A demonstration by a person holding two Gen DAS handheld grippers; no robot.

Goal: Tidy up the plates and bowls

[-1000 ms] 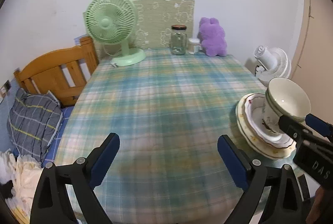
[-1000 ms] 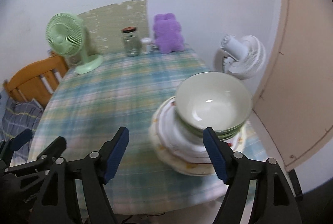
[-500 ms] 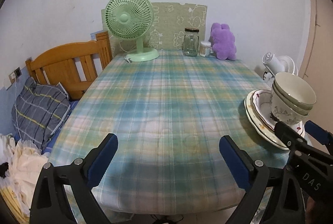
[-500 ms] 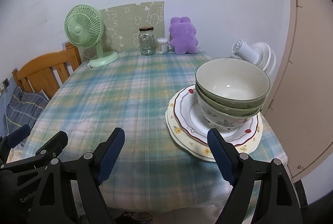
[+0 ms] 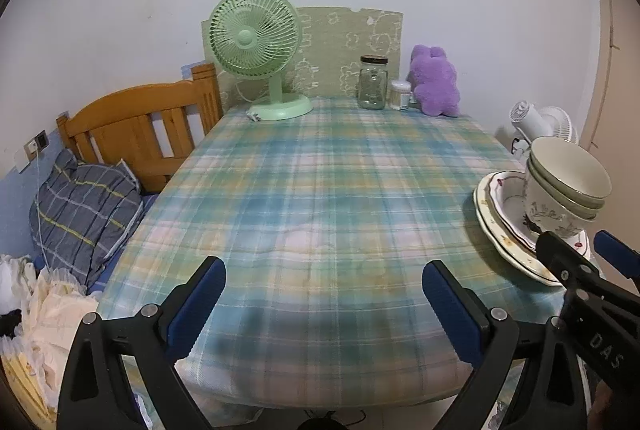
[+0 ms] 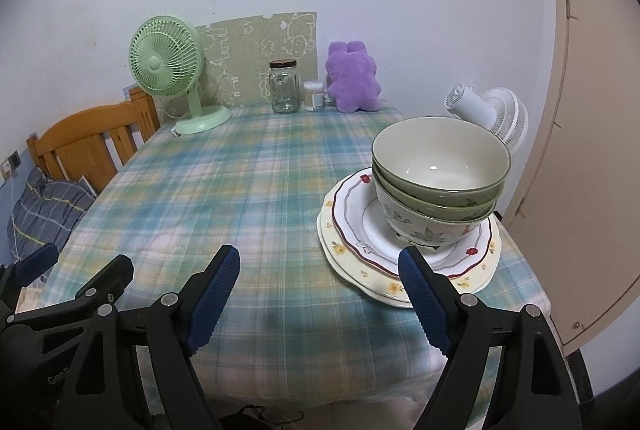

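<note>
Bowls (image 6: 438,174) nested atop floral plates (image 6: 404,262)

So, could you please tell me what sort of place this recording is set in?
Probably a bedroom: a wooden bed headboard with a grey plaid pillow stands beside the plaid-clothed table, and a purple plush toy sits at its far end.

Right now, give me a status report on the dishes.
Both grippers open, empty. Bowls nested on stacked plates, table's right edge, untouched. Nothing in the way.
</note>
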